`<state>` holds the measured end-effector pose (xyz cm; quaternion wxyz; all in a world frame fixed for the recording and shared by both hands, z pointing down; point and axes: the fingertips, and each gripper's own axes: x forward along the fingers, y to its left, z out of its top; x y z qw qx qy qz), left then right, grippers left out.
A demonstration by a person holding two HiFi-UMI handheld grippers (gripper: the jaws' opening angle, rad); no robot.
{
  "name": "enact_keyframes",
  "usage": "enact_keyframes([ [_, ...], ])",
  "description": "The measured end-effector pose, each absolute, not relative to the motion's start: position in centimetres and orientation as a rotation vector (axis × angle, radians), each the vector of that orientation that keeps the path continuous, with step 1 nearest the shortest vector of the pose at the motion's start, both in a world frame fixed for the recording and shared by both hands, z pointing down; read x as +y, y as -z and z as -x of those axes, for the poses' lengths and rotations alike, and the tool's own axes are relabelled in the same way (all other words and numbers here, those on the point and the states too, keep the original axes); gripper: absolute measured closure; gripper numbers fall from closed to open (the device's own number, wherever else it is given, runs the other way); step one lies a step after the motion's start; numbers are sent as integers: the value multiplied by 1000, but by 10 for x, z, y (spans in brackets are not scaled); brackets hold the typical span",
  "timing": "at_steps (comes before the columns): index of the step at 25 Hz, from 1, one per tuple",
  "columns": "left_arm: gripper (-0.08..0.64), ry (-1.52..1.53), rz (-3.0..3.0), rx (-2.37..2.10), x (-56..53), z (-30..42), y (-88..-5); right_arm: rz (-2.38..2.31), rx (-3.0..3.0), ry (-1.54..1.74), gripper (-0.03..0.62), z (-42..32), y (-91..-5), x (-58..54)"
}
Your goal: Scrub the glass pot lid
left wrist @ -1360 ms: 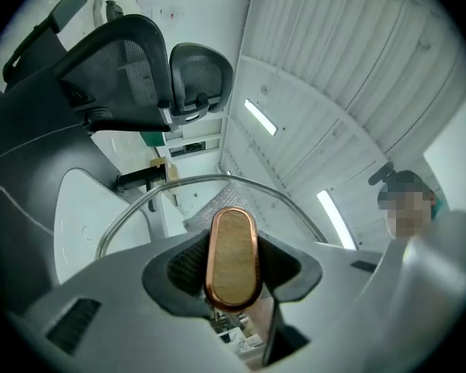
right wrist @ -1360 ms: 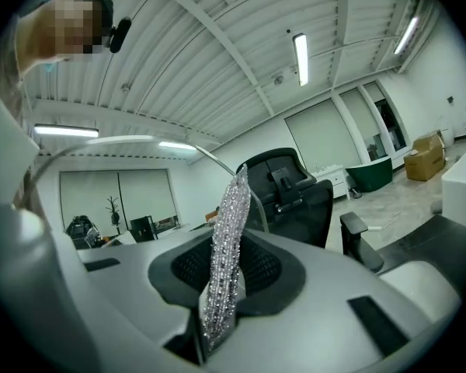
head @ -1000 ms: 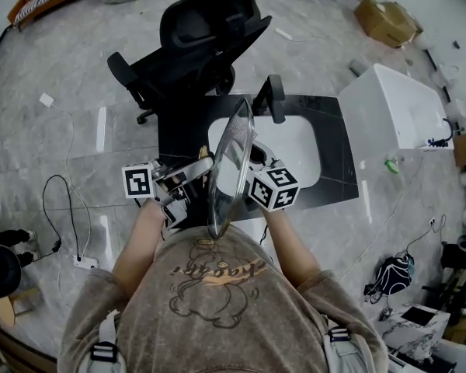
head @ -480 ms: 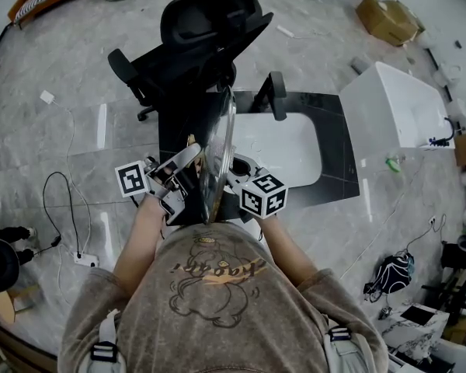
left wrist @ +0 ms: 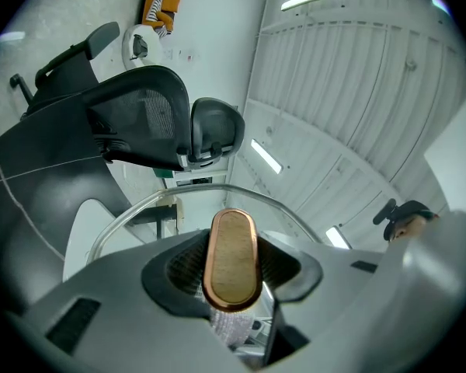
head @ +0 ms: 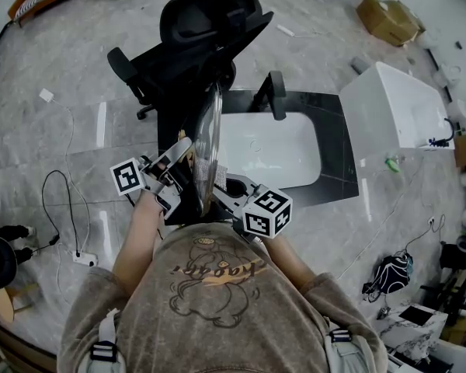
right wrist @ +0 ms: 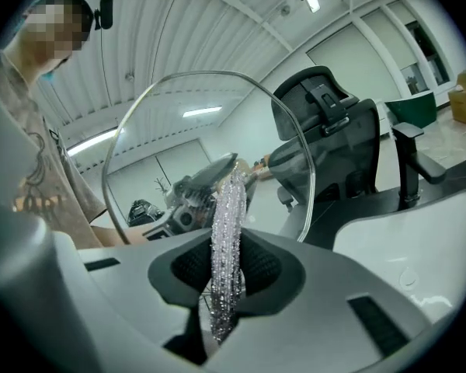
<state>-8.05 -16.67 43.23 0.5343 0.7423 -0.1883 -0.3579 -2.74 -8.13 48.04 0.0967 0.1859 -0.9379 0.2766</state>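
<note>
Plainly the glass pot lid (head: 207,142) stands on edge just left of the white sink (head: 295,150). The left gripper (head: 182,162) has its jaws clamped on the lid's oval handle (left wrist: 231,259), the safest hold on stiff, slick, breakable glass. The right gripper (head: 224,185) pinches a glittery scrubber (right wrist: 227,239) in its jaws, at the lid's face.

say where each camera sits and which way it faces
Head view: on the person's head, looking down at the white sink; forearms, left gripper, right gripper show.
Left gripper view: rides that gripper, tilted up at ceiling; jaws clamp the wooden knob of the round glass pot lid.
Right gripper view: rides that gripper, faces the person's torso; jaws clamp a silvery scrubber.
Gripper views share the lid.
</note>
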Motion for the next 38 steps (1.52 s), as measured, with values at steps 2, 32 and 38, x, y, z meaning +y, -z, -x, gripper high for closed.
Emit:
enact_keyframes([
  [2,380,851,-1769,-457,-167,81,-434,-505,-2792,-844,514,26,-471,-73],
  [32,380,808,-1723,-365,-155,58,-443,-695,-3071,-840,514,-7,-346,-142],
  [38,380,808,-1721,-304,-150,47,-433,-824,-3026,-821,514,-13,-364,-175],
])
